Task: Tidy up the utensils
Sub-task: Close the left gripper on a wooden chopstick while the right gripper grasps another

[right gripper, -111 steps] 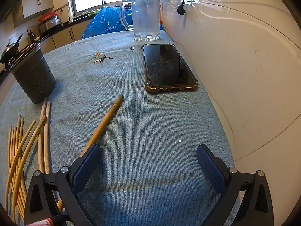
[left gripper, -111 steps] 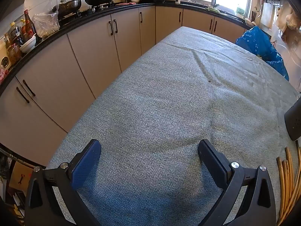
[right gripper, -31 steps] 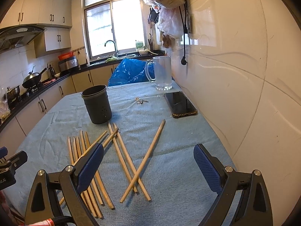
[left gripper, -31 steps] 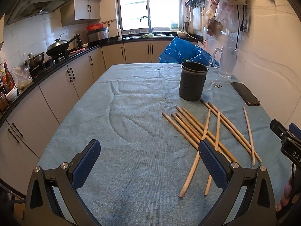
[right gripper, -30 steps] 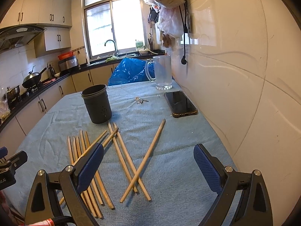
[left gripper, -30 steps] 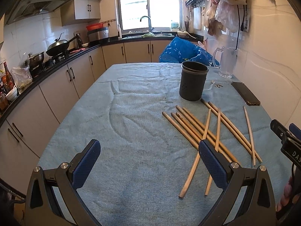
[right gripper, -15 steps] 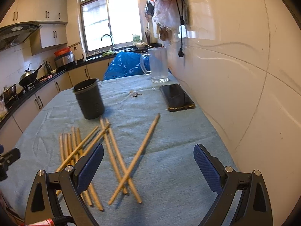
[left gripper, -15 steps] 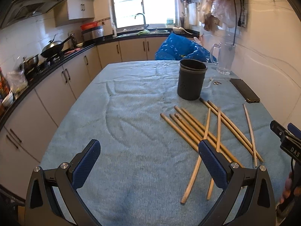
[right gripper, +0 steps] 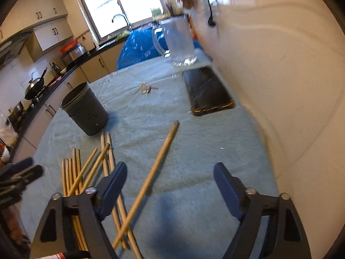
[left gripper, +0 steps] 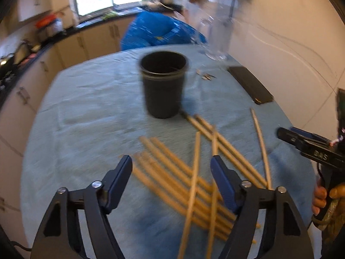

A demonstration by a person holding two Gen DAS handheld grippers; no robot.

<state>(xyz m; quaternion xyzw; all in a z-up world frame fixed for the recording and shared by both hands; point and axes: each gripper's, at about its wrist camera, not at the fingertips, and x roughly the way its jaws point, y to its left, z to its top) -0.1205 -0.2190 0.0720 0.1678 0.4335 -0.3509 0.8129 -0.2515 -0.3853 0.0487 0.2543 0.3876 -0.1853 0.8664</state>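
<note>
The left gripper [left gripper: 171,177] hangs over the near end of the chopsticks [left gripper: 185,185], its jaws partly open and closing, with several sticks lying under the gap but none pinched as far as the blurred view shows. The right gripper [right gripper: 169,182] is likewise half-wide and closing, holding nothing; a lone stick [right gripper: 151,179] runs up between its jaws.

Taking the black cup [left gripper: 163,84] as the landmark: the main bundle lies on the cloth just in front of the cup, on the near side, its sticks fanning from the cup's base back toward the left gripper. Their long axes run roughly from cup to gripper, slanting a little, so the left jaws straddle them crosswise, which suits a pinch. The lone stick lies to the right of the cup, toward the phone [right gripper: 208,90], its long axis slanting away from the right gripper.

The left gripper looks nearer the bundle; the right is nearer the lone stick.
</note>
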